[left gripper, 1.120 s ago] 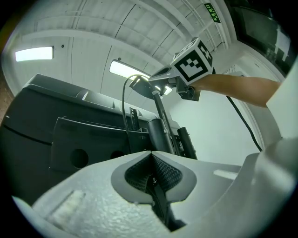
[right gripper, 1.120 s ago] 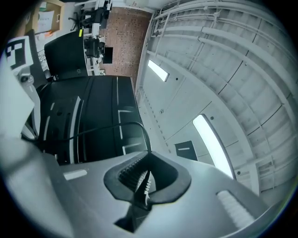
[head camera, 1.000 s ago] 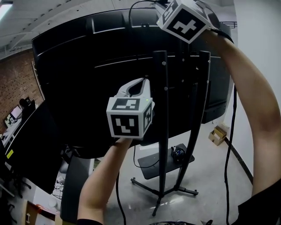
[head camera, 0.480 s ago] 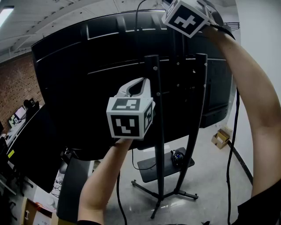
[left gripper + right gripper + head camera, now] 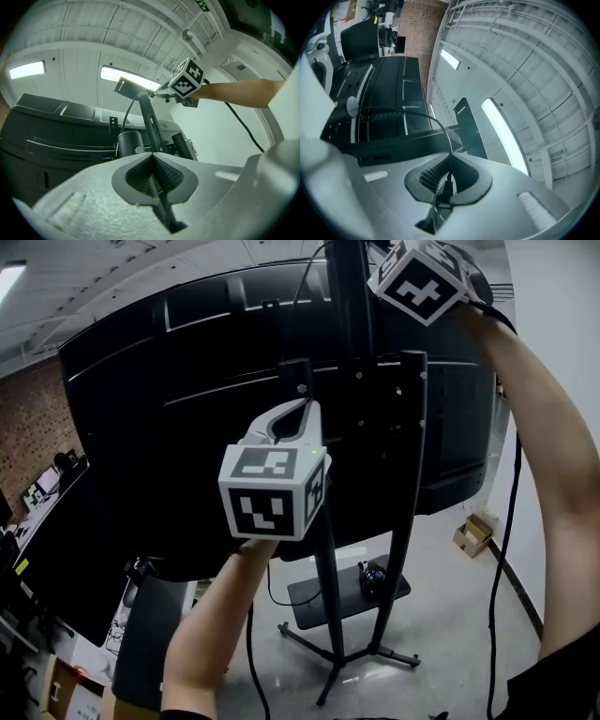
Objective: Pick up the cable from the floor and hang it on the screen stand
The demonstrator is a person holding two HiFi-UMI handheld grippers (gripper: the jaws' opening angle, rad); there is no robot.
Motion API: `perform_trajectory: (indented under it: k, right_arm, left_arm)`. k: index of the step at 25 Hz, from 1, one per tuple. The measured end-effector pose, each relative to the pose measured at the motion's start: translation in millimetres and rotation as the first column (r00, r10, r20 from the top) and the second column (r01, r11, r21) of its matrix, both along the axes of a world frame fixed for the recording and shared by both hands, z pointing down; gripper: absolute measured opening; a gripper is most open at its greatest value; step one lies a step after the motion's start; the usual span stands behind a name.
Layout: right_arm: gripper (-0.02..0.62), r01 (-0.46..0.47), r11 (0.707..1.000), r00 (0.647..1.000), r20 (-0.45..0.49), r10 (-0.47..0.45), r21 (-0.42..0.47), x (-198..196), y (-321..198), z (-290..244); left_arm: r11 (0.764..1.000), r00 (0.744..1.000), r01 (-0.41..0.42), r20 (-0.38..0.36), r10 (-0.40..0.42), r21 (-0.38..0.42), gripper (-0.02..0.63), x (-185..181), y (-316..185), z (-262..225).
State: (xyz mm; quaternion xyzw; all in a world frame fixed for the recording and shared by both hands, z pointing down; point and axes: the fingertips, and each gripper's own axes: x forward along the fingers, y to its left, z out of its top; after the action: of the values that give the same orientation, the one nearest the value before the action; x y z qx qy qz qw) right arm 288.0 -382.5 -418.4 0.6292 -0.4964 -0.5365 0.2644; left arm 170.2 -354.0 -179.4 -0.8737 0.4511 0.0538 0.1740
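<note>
Left claw: we hold the left gripper raised in front of the screen stand. Its jaws are pressed together on a thin black stretch of the cable, which runs down between the pads.
Right claw: the right gripper is higher and farther right, up at the top of the stand. Its jaws are pinched narrow on the cable, which leaves their tips.
Cable: from the right jaws it arcs up and over to the left, toward the top of the stand. In the head view one stretch hangs down the far right side, below the right arm. Another hangs under the left forearm. We cannot tell whether it rests on the stand yet.
Stand: two black uprights lean together and spread into legs on the floor. A thicker central post rises between the two grippers.
Screen: a big dark screen sits on the far side of the stand and fills most of the head view.
In the way: the left gripper's marker cube covers part of the left upright, and the central post cuts across the view of the right gripper.
Around: a small cardboard box lies on the floor at the right. A flat dark base plate lies behind the stand's legs. A brick wall shows at the far left. Long ceiling lights glow overhead.
</note>
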Motion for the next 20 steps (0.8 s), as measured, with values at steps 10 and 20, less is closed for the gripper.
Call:
perform_trajectory:
  k: [10,20]
  right_arm:
    - [0.020,0.020,0.999,1.000,0.022,-0.019,-0.050,57,-10,14]
    - [0.020,-0.002,0.991,0.996,0.084,0.013,-0.134,130,-21,70]
  left_arm:
    - [1.000,1.000,-0.020,0.022,0.020,0.022,-0.002,44,8,-3]
    - [0.999,0.999,-0.037,0.025,0.038,-0.025,-0.002,86,-2,15]
